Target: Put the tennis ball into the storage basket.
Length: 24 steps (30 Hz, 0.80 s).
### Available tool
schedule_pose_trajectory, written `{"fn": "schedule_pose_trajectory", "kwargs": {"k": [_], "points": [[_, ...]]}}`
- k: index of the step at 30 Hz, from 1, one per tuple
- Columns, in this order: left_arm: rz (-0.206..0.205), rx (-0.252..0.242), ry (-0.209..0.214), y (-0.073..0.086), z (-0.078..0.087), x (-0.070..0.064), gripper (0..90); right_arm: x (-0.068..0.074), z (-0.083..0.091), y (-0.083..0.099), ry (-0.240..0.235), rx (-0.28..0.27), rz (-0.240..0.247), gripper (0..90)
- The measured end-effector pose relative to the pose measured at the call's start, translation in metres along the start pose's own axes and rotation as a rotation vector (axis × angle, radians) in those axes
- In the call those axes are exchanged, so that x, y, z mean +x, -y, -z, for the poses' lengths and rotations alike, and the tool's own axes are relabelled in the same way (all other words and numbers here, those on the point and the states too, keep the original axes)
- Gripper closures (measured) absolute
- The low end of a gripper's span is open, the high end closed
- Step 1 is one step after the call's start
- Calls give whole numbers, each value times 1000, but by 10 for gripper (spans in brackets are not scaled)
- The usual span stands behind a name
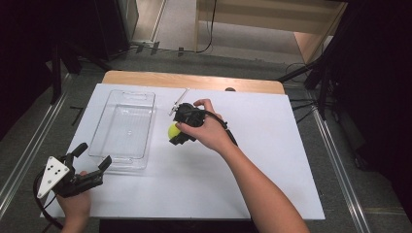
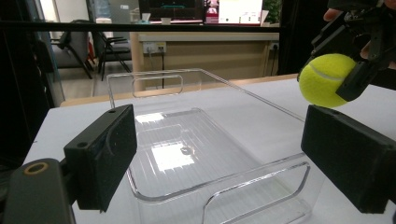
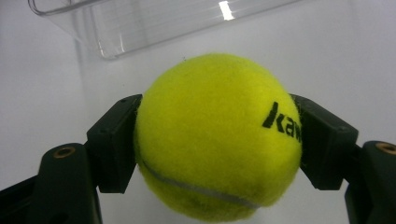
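Yellow tennis ball (image 3: 217, 135) sits clamped between the jaws of the right gripper (image 1: 180, 130), held above the white table (image 1: 272, 160) just right of the clear plastic tray (image 1: 124, 127) — the left gripper (image 1: 92, 158) rests at the tray's near end, jaws spread wide apart with nothing between them

Tennis ball (image 3: 217, 137) lettering partly hidden behind the tool's jaw.
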<state>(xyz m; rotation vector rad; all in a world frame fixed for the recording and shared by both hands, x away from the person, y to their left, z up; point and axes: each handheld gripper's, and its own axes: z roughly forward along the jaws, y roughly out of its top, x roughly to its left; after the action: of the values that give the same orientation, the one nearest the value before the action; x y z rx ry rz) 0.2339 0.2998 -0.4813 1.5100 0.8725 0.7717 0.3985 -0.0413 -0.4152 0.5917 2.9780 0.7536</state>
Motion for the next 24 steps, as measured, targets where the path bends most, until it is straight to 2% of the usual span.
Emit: {"fn": "schedule_pose_trajectory", "kwargs": {"k": [8,18,24], "points": [[-1,2,1,0,0,0,111,4,1,-8,-10,1,-8,235],[1,2,4,0,0,0,110,6,2,-17,-9,0,26,235],[1,3,6,0,0,0,111,8,3,-23,-17,-1,25,236]]}}
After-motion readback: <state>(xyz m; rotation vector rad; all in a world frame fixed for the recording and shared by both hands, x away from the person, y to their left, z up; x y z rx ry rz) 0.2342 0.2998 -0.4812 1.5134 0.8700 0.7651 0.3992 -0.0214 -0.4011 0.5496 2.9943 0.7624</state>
